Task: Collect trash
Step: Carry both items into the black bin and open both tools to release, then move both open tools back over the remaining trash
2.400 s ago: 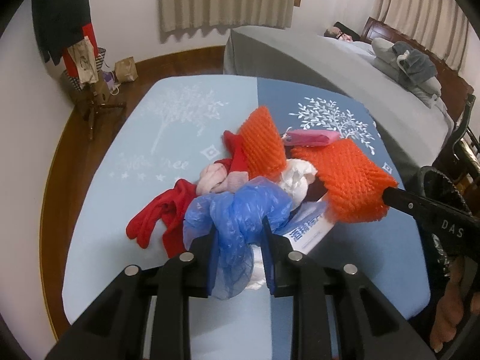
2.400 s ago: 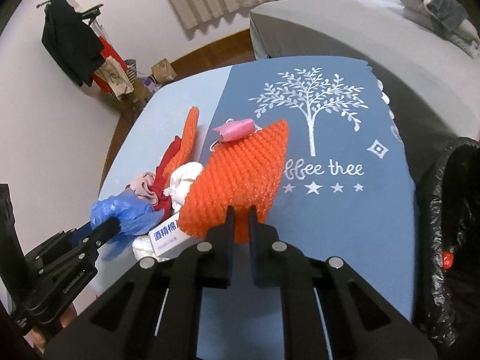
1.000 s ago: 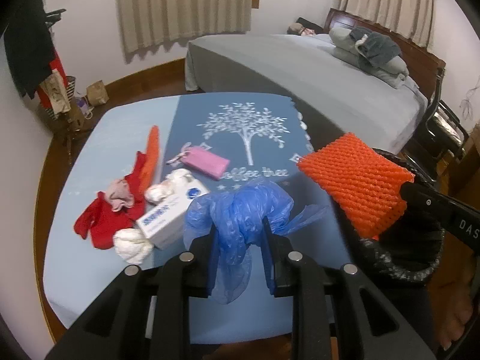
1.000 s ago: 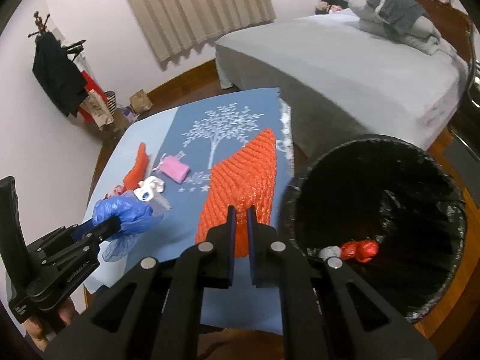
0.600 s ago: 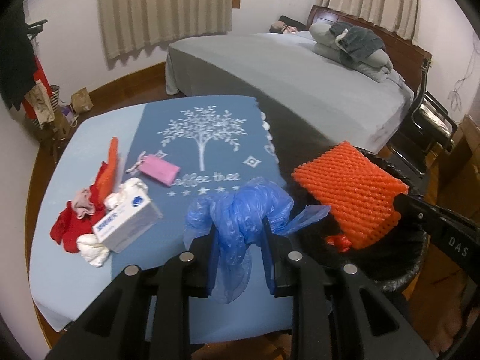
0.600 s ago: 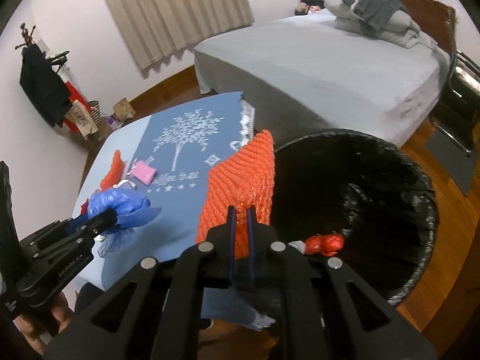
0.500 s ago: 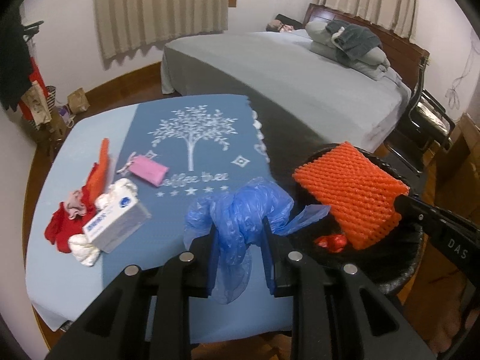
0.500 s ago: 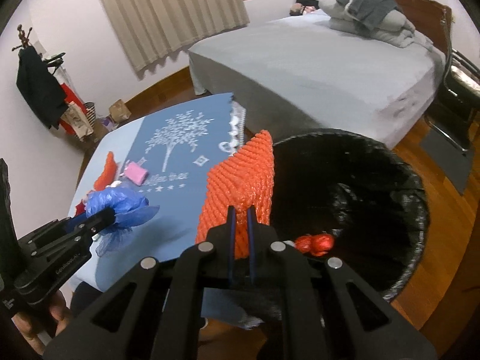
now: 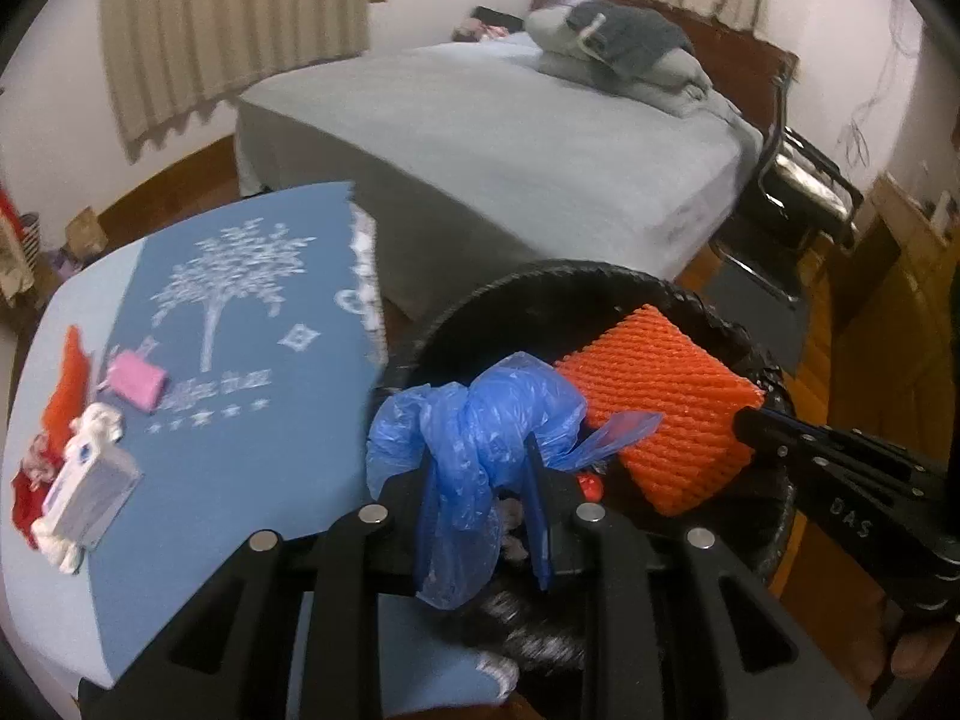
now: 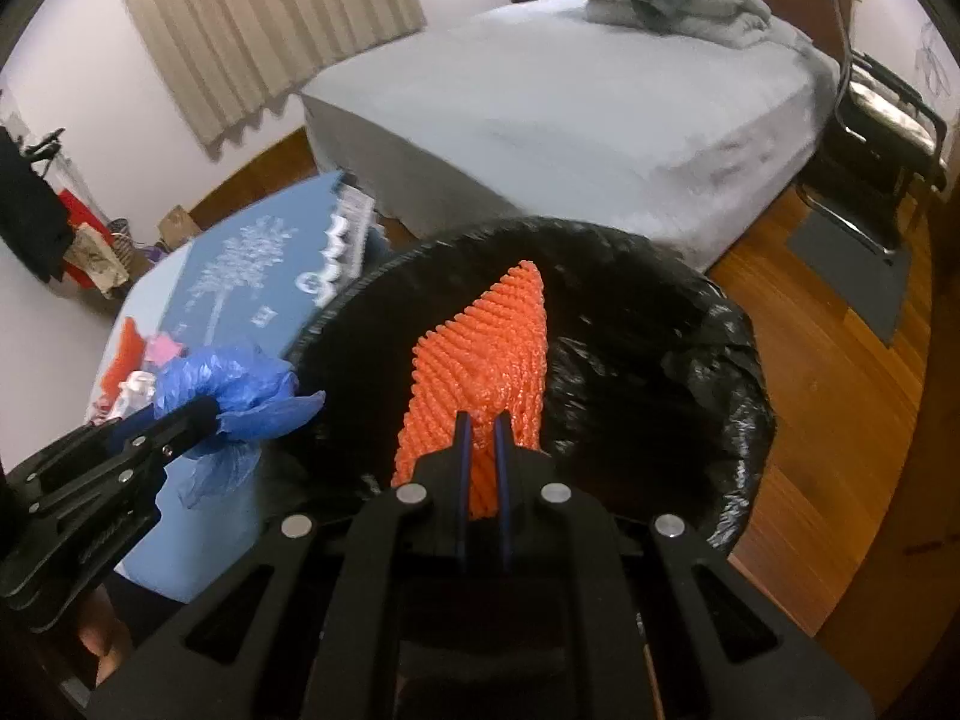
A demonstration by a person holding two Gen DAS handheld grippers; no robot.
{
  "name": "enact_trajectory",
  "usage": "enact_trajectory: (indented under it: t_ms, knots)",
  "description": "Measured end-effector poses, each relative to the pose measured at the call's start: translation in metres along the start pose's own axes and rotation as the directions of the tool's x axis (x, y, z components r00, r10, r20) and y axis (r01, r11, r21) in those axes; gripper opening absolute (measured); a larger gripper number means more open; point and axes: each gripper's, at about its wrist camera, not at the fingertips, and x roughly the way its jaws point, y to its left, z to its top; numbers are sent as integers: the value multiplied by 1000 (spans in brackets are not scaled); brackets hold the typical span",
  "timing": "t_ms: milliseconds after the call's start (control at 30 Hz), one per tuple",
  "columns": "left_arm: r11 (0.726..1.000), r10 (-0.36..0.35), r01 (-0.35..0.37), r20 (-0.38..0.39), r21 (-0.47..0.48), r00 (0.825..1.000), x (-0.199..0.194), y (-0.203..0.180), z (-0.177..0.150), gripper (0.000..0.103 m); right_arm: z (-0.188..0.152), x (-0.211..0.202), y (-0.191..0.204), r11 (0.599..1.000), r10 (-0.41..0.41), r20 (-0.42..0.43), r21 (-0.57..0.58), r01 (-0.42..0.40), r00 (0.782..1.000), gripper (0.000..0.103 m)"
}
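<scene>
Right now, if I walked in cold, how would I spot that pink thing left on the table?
Start at the blue tablecloth printed with a white tree. Near the tree's foot, left of the trunk, lies a small pink packet. Its neighbours are an orange mesh strip and a white box; it is the only pink one.

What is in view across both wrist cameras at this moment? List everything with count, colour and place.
orange foam net: 1, orange, held over the bin opening
blue plastic bag: 1, blue, held at the bin's near-left rim
trash bin: 1, black liner, on the floor between table and bed
red scrap: 1, red, inside the bin
table: 1, blue cloth with white tree print, left of the bin
pink packet: 1, pink, on the table
white box: 1, white and blue, table's left part
red cloth: 1, red, beside the box
bed: 1, grey, behind
left hand-held gripper: 1, black, shut on the bag
right hand-held gripper: 1, black, shut on the net
</scene>
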Motion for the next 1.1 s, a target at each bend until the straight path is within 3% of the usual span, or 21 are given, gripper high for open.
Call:
enact_trajectory:
  t_ms: [167,200,233,267,333,567,833,1100]
  knots:
    - [1000,-18,19,-51,23,999,33,-18,4,30,2,23,-18,1000,-21,-26,22,22,999,7]
    - [999,-21,22,-64,23,998,40,-20,4,34,3,27,-20,999,-22,-34,25,23,999,12]
    - [999,-10,13,-83,31,997,50,-21,2,49,2,35,-23,999,-26,-51,30,27,998,16]
    - [999,1,3,-90,35,996,56,-21,1,57,2,38,-25,999,-31,-58,35,33,998,19]
    - [999,14,-10,-109,40,994,63,-18,-2,57,-1,43,-28,998,-39,-65,48,43,997,32]
    - [997,58,-53,-98,47,993,45,11,-19,57,-22,31,-24,997,-47,-61,57,51,997,32]
    - [986,149,-153,-57,-74,987,1,115,-39,57,-35,13,50,999,44,-41,-25,-45,998,36]
    - [922,281,-286,-55,-261,958,-38,253,-69,57,-46,27,160,978,151,-92,-128,-162,984,36]
